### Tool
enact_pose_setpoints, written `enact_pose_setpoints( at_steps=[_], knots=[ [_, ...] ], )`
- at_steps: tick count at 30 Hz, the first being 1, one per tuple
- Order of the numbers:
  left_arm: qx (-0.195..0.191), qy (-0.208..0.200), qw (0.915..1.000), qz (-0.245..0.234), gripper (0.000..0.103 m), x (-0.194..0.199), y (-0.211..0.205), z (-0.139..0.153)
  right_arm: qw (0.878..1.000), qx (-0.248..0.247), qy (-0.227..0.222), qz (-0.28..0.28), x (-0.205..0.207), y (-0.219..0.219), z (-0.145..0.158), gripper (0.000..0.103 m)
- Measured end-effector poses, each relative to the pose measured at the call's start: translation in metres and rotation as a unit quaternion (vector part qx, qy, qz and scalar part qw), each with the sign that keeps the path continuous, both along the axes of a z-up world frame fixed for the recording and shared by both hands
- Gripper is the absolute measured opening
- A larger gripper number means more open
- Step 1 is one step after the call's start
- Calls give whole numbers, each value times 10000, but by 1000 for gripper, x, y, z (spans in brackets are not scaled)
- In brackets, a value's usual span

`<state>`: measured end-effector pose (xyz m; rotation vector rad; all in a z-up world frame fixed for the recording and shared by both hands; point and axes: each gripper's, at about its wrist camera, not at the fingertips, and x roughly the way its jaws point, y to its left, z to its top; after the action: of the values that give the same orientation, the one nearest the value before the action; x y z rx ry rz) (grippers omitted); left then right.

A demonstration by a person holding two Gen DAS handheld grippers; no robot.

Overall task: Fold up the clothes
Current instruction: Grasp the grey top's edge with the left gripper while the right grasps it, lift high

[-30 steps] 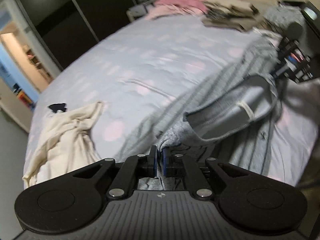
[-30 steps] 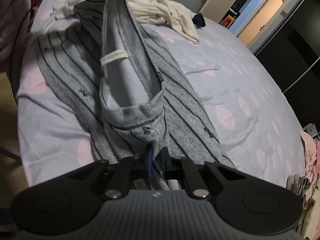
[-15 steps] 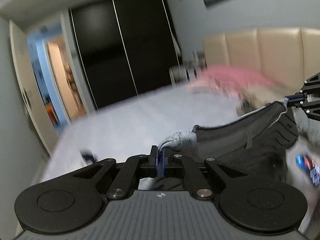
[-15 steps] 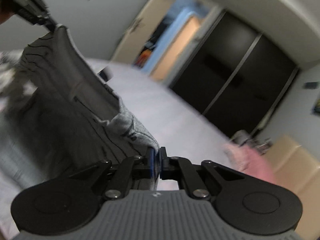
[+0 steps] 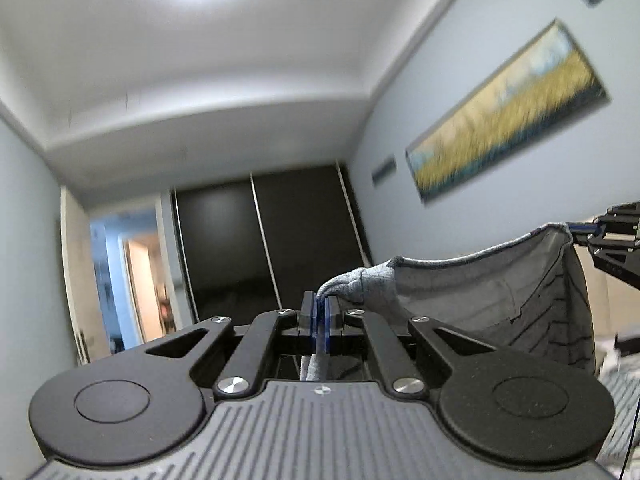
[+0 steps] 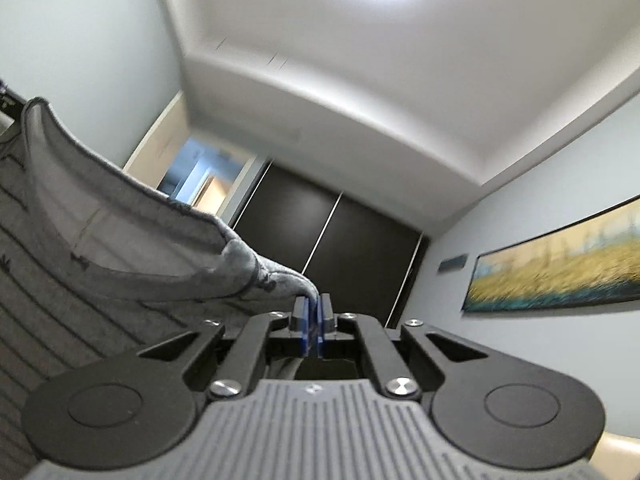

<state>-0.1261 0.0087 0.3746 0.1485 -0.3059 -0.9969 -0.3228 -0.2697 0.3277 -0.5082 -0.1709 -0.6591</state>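
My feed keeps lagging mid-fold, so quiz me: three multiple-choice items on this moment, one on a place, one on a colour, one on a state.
1. Where does the painting hang?
A. on the ceiling
B. on the wall right of the dark wardrobe doors
C. on the open door

2. What colour is the held garment?
A. grey with dark stripes
B. plain red
C. plain yellow

3. How is the left gripper?
A. wide open, nothing in it
B. shut on nothing
C. shut on the garment

Answers:
1 B, it hangs on the wall beside the doors.
2 A, grey knit with dark lines.
3 C, cloth is pinched between its blue pads.
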Motion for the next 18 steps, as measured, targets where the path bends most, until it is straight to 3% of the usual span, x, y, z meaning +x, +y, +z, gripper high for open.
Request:
enact_pose_setpoints(
  at_steps=[6,11,15,18],
  knots=[
    [-526,-266,9982,-68,2,-32,30,31,9965,-448,-710,25,-53,40,37,4],
    [-610,-271,9978,47,2,-30,26,40,9933,-713,-904,26,-68,61,51,4],
    [-386,-167,9991,106,2,-16,9,32,9942,-666,-839,-35,-51,56,46,4],
    [71,39,9997,247,2,12,-23,8,9971,-456,-604,-99,-25,40,33,4]
  ],
)
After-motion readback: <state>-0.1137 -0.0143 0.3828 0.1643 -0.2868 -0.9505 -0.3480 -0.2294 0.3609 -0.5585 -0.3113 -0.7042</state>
